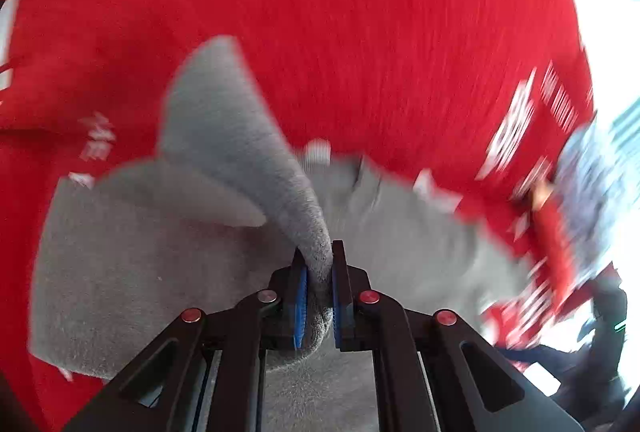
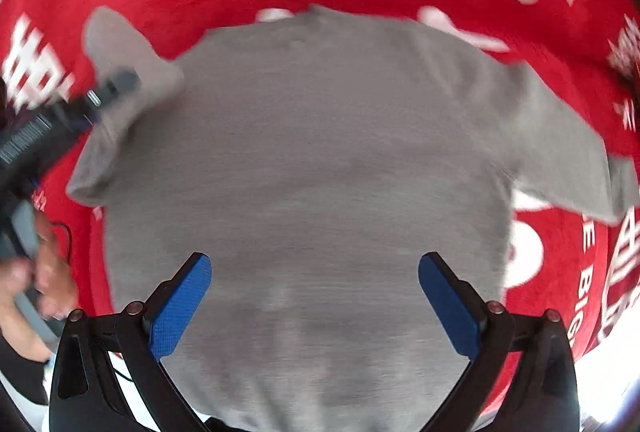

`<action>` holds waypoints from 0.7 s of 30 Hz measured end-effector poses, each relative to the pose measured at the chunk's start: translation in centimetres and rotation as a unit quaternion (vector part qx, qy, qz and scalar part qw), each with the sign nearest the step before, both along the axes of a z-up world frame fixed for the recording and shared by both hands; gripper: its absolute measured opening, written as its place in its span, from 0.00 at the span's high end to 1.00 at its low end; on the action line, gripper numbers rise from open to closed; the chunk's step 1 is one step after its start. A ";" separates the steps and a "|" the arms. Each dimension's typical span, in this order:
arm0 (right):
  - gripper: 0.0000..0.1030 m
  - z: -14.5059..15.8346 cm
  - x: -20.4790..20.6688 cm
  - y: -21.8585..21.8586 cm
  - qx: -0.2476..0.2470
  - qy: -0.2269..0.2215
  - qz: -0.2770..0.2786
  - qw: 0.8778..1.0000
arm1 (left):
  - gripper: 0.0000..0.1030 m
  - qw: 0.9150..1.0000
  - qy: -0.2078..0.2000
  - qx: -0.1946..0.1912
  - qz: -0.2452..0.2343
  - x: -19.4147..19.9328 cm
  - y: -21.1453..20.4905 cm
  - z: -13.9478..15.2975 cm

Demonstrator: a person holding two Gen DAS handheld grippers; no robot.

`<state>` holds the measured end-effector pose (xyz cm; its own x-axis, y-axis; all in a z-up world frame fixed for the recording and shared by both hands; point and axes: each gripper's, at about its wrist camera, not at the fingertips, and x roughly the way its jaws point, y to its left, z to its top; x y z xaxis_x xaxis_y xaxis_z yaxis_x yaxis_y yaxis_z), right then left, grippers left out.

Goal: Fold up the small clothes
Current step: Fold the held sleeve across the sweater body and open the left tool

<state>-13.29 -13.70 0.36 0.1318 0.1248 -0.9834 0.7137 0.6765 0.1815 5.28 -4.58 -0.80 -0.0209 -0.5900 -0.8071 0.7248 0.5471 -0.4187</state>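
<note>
The left gripper (image 1: 319,286) has its two blue pads pressed together on a bunched fold of the grey shirt (image 1: 168,272); in the left wrist view the pinched cloth rises as a ridge from between the fingers and runs away and to the left, ending in the flat end of a sleeve. The rest of the shirt lies just below and on both sides of this gripper, on the red cloth (image 1: 360,31). The right gripper (image 2: 315,306) is spread wide with nothing between its blue pads (image 2: 180,308), and it hangs over the lower part of the shirt body. Seen from it, the shirt lies flat with its long axis going straight away from the fingers, hem near and neck far. One sleeve points out to the right and slightly toward the gripper; the other sleeve, far to the left, is lifted and folded where the left gripper holds it. The person's hand (image 2: 44,280) shows at the left edge. The red cloth carries white printed writing; most is blurred, and only the letters "BIG" can be read near the right edge.
</note>
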 end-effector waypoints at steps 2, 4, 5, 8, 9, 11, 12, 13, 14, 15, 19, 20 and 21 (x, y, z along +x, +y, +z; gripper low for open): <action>0.00 -1.5 -1.8 -1.6 0.008 0.009 -0.021 1.000 | 0.91 0.997 -0.029 0.070 -0.008 -1.9 -1.7 -2.1; 0.00 -2.4 -3.1 -2.2 0.012 0.015 -0.033 0.999 | 0.78 0.992 -0.049 0.115 0.005 -2.6 -2.3 -3.2; 0.00 -2.7 -3.5 -2.5 0.015 0.016 -0.037 0.999 | 0.61 0.992 -0.051 0.117 0.014 -2.7 -2.1 -3.2; 0.00 -3.2 -4.4 -3.2 0.024 0.012 -0.051 0.998 | 0.01 0.978 -0.120 0.153 0.070 -3.0 -1.4 -1.7; 0.00 -3.2 -4.5 -3.3 0.025 0.008 -0.053 0.998 | 0.01 0.976 -0.132 0.153 0.075 -3.1 -1.1 -1.2; 0.00 -3.0 -4.2 -3.5 0.027 -0.005 -0.055 0.998 | 0.01 0.973 -0.148 0.154 0.092 -2.8 -0.2 0.2; 0.00 -2.8 -4.1 -3.6 0.027 -0.010 -0.055 0.998 | 0.01 0.970 -0.155 0.158 0.104 -2.6 0.3 0.9; 0.00 -2.6 -3.5 -3.7 0.029 -0.020 -0.053 0.998 | 0.01 0.967 -0.157 0.164 0.118 -2.2 0.9 1.5; 0.00 -2.7 -3.2 -3.9 0.030 -0.026 -0.051 0.998 | 0.01 0.966 -0.151 0.168 0.125 -1.7 1.5 1.8; 0.00 -2.5 -2.6 -3.9 0.031 -0.035 -0.048 0.998 | 0.01 0.967 -0.141 0.170 0.128 -0.7 2.1 1.8; 0.00 -2.2 2.1 -4.1 0.032 -0.056 -0.022 0.998 | 0.01 0.965 -0.099 0.190 0.153 1.2 5.2 1.2; 0.00 -2.3 3.2 -4.1 0.029 -0.052 -0.019 0.998 | 0.01 0.963 -0.095 0.192 0.162 1.7 6.5 0.9; 0.00 -2.5 3.9 -4.0 0.028 -0.048 -0.019 0.998 | 0.01 0.962 -0.090 0.193 0.169 2.3 7.2 0.9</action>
